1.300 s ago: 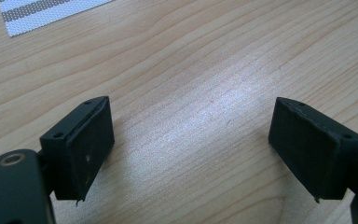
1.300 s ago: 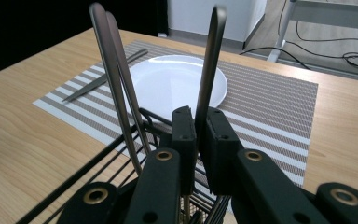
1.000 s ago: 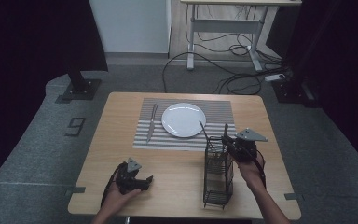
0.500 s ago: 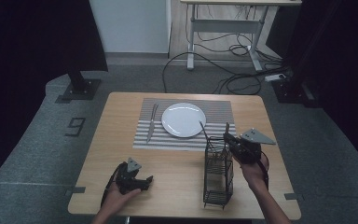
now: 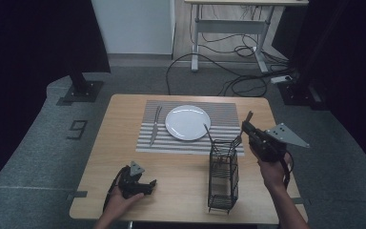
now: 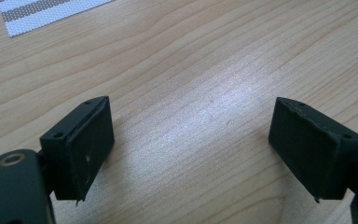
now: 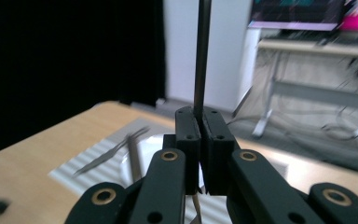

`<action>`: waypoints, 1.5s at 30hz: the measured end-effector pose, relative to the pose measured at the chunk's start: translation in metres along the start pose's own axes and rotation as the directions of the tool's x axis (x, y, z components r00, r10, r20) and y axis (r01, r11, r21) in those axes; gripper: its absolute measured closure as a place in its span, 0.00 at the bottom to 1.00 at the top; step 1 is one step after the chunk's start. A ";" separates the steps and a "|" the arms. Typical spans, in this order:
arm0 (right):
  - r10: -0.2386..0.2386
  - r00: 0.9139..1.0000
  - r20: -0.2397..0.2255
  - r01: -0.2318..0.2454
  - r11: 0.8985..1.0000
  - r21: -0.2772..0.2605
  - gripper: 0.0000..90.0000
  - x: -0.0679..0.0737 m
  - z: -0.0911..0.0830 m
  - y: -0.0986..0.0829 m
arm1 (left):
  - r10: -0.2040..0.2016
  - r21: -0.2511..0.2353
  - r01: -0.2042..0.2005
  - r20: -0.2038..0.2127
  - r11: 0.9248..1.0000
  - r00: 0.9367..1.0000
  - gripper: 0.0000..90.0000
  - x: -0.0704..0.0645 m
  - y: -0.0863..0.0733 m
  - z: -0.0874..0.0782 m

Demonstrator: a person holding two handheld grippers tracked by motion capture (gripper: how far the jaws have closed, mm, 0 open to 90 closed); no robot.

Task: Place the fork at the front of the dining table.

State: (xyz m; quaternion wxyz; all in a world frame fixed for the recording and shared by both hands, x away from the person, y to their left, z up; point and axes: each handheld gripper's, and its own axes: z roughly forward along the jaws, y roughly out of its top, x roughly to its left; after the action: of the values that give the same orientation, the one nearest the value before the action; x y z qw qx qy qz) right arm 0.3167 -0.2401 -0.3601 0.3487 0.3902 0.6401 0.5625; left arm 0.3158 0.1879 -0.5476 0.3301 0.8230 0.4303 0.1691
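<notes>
Since a second ago, my right tool (image 5: 248, 125) has lifted rightward, clamped on a dark utensil (image 7: 201, 51) above the wire caddy (image 5: 223, 176). Left tool (image 5: 142, 185) wide, resting on worktop (image 5: 186, 181). Risk: utensil tip snagging caddy, tipping it.

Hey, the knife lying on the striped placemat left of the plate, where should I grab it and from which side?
Take the knife from straight above, jaws closing across its narrow width near the end closer to you. It lies flat on the placemat, running lengthwise away from you, so no side offers an edge to get under. The left gripper is open and on that side.
</notes>
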 end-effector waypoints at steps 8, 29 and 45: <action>0.021 0.996 0.090 -0.021 1.000 -0.006 0.96 -0.026 0.008 0.000 | 0.002 0.001 -0.002 0.000 1.000 1.000 0.16 0.000 0.000 0.000; 0.049 0.989 0.136 -0.074 0.980 0.185 0.96 -0.050 0.079 -0.093 | 0.001 -0.001 -0.001 -0.001 1.000 1.000 0.16 0.000 0.000 0.000; 0.035 0.990 0.140 -0.066 0.973 0.223 0.95 -0.050 0.087 -0.109 | 0.001 -0.001 -0.001 -0.001 1.000 1.000 0.15 0.000 0.000 0.000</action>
State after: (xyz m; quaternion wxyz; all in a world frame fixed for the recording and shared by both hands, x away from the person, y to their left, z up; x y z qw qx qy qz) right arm 0.4043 -0.2527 -0.4787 0.3301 0.4808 0.6649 0.4666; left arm 0.3159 0.1879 -0.5477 0.3302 0.8230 0.4298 0.1698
